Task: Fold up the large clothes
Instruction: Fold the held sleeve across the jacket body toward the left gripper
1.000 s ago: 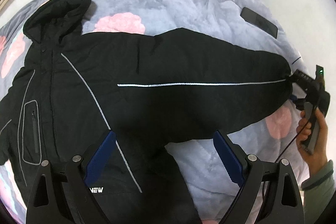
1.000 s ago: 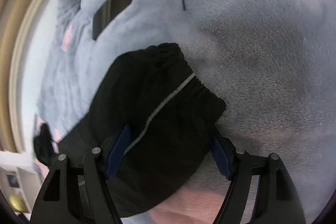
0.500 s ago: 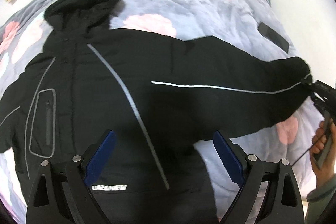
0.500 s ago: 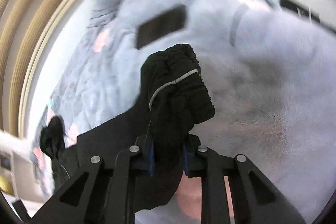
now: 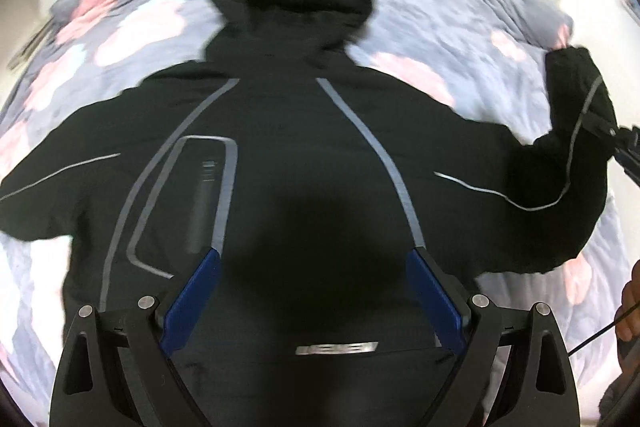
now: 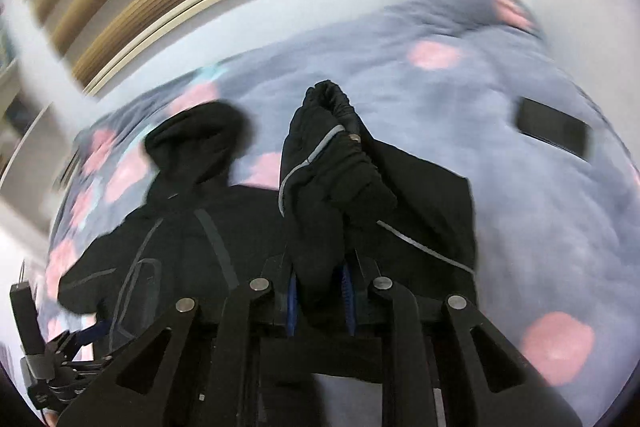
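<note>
The bed's blanket (image 5: pixel 460 39) gives a broad surface for the black jacket (image 5: pixel 288 155), spread front-up, hood far. The right gripper (image 6: pixel 320 303) pinches the sleeve cuff (image 6: pixel 332 155) to swing that sleeve across the body; its jaws have just been closing on it, and the cuff now hangs lifted. The left gripper (image 5: pixel 312 303), jaws wide and empty, has shifted over the chest.

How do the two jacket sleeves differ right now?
The sleeve on the right of the left wrist view is bent upward, its cuff lifted off the blanket; the other sleeve lies flat, stretched outward. The right gripper is shut on the raised sleeve's cuff end; nothing holds the flat one. Both are black with a thin grey stripe.
</note>
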Demonstrator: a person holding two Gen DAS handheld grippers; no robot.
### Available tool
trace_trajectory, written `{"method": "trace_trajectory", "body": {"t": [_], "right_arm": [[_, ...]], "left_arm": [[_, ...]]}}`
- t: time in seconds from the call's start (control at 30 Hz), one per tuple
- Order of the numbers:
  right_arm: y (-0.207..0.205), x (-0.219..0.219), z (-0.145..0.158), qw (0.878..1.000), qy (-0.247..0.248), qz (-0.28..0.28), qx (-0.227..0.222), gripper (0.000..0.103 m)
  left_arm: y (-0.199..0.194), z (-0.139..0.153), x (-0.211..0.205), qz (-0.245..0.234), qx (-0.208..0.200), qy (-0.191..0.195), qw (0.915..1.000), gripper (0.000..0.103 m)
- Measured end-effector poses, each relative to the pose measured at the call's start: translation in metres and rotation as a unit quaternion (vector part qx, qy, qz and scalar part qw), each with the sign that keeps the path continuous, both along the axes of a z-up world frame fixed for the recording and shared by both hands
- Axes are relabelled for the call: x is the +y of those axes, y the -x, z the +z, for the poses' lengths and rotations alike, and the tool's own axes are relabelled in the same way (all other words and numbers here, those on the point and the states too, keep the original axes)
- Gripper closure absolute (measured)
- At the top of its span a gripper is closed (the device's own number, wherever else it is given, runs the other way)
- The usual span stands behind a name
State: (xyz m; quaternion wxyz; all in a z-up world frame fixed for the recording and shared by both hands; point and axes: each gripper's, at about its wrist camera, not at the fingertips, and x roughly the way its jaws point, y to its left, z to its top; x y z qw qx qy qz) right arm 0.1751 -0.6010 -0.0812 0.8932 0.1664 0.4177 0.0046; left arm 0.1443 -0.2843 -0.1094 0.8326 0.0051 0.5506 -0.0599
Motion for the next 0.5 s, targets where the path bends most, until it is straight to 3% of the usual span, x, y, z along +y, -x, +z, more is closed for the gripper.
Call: {"method": "trace_trajectory", "body": {"t": [0.1,0.23,0.37,0.5], "right_arm": [[-0.023,0.053,0.001,0.999,0.002,0.046,0.005,0.082],[-0.054,0.136,-0.016,0.993,0.042,0.111,0.023,0.082],[-0.084,0.206,-0.066,0.978,0.119,0.156,0.065,0.081],[-0.101,0.239,-0.123,0.963,0.161,0.18,0.118,0.078]], "left_arm": [[-0.001,-0.001,0.031,0.02,-0.005,-0.005,0.9998,0.008],[-0.003,-0.007,0.072,0.05,-0.002,-0.009,0.9987,0.008],[-0.007,-0.019,0.099,0.076,0.011,-0.005,0.997,0.008],[-0.01,-0.03,0.115,0.093,0.018,-0.007,0.9955,0.008]]}}
